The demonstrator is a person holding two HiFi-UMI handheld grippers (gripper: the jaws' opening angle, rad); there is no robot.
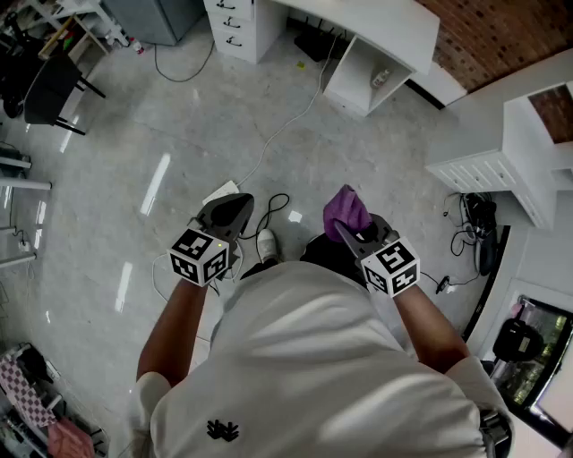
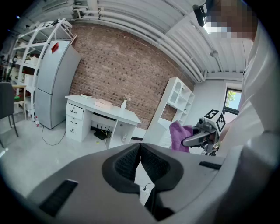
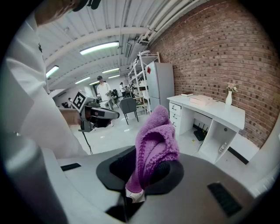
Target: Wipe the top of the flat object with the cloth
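In the head view the person stands over the pale floor (image 1: 134, 134) with both tools held out in front of the body. The left gripper (image 1: 235, 207) is at about 9 o'clock of centre and the right gripper (image 1: 356, 234) at 3 o'clock, with the cloth (image 1: 345, 211) bunched up out of its tip. A white desk (image 1: 376, 27) lies well apart at 1 o'clock. This looks like a carrying posture, not a wiping one. In the left gripper view the jaws are pressed together with nothing between them, probably kept free to steady something later. In the right gripper view the jaws are clamped low on the cloth, so most of it stands proud as a soft wad (handy for pressing down flat). No view shows a flat object within reach. It may be the desk, but I cannot tell, so I judge the wiping has not begun.
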